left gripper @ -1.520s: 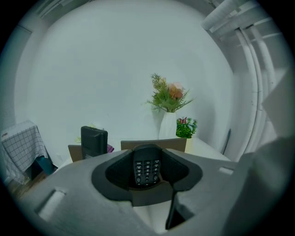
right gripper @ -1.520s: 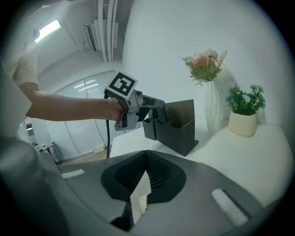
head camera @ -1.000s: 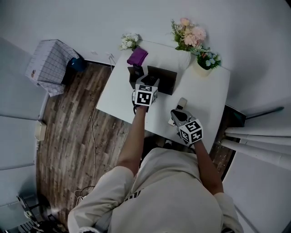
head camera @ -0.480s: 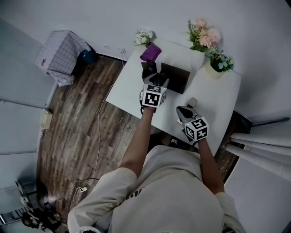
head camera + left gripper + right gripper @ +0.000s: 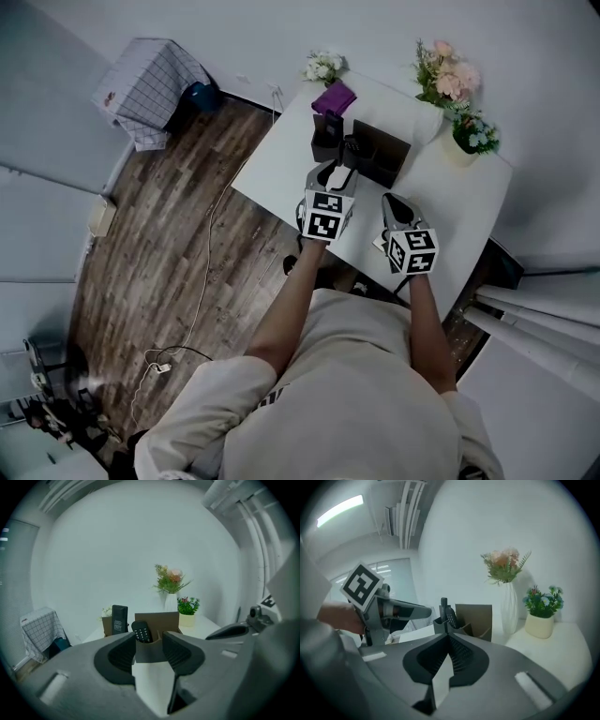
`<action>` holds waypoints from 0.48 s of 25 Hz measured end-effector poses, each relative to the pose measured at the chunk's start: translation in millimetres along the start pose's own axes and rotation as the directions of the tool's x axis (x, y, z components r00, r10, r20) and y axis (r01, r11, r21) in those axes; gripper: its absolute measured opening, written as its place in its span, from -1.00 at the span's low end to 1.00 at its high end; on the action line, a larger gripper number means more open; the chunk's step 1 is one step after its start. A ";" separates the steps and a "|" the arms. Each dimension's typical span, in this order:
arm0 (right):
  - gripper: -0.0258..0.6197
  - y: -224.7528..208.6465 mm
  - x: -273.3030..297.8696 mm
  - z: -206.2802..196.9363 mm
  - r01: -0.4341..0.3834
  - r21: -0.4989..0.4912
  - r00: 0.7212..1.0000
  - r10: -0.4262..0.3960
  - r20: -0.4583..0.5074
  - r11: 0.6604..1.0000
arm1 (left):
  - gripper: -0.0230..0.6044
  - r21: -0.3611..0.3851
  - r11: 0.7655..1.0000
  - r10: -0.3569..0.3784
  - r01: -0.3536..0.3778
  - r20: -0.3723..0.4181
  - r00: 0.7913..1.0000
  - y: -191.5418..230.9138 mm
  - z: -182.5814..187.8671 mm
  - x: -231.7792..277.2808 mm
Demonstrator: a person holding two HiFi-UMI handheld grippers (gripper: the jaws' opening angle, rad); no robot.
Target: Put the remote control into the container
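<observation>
The left tool (image 5: pixel 149 641) has drawn back from over the container (image 5: pixel 159 619), and its jaws are apart with only bare desk (image 5: pixel 151 681) between them and are closing, so the release looks done and the task all but finished. The right tool (image 5: pixel 448 641), at the left one's 3 o'clock in the head view, has its jaws together on nothing. The remote control (image 5: pixel 142 632) sits at the left tool's 12 o'clock in the container's front compartment. It is dark and slim, with rows of pale buttons, and leans toward 11 o'clock, its top above the rim.

Black buttoned remote control (image 5: pixel 142 633), standing tilted, in front compartment of brown open-topped container (image 5: pixel 162 620)
</observation>
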State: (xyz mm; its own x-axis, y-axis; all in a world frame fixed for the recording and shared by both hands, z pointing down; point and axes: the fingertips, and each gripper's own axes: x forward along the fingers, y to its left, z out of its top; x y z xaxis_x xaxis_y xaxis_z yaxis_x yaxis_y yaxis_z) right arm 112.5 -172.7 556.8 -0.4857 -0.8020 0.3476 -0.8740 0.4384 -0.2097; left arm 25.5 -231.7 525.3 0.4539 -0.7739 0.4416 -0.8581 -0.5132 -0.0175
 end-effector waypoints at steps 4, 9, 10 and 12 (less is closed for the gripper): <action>-0.91 4.6 0.4 7.2 0.001 -0.032 1.000 0.000 0.016 0.999 | -0.56 -0.007 1.000 0.021 -0.021 -0.001 1.000 -6.2 -16.0 -11.3; -0.91 10.0 -0.1 6.1 -0.009 -0.038 1.000 0.010 0.011 0.999 | -0.90 -0.003 0.998 0.065 -0.065 -0.003 0.998 -8.1 -27.0 -20.4; -0.91 8.9 -0.5 6.0 -0.003 -0.036 1.000 0.004 0.011 0.999 | -0.92 0.001 0.998 0.064 -0.064 -0.005 0.998 -10.3 -28.2 -20.7; -0.91 1.7 -1.4 6.0 0.035 -0.032 0.999 -0.034 0.010 0.999 | -0.92 0.005 0.998 0.056 -0.056 -0.009 0.998 -15.9 -30.3 -20.9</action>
State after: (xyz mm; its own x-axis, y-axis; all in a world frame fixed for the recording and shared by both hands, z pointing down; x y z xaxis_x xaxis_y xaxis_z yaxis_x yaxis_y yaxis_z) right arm 111.8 -173.2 550.5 -0.4553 -0.8208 0.3451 -0.8903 0.4230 -0.1685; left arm 22.4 -196.2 543.5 0.4032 -0.7978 0.4483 -0.8808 -0.4711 -0.0463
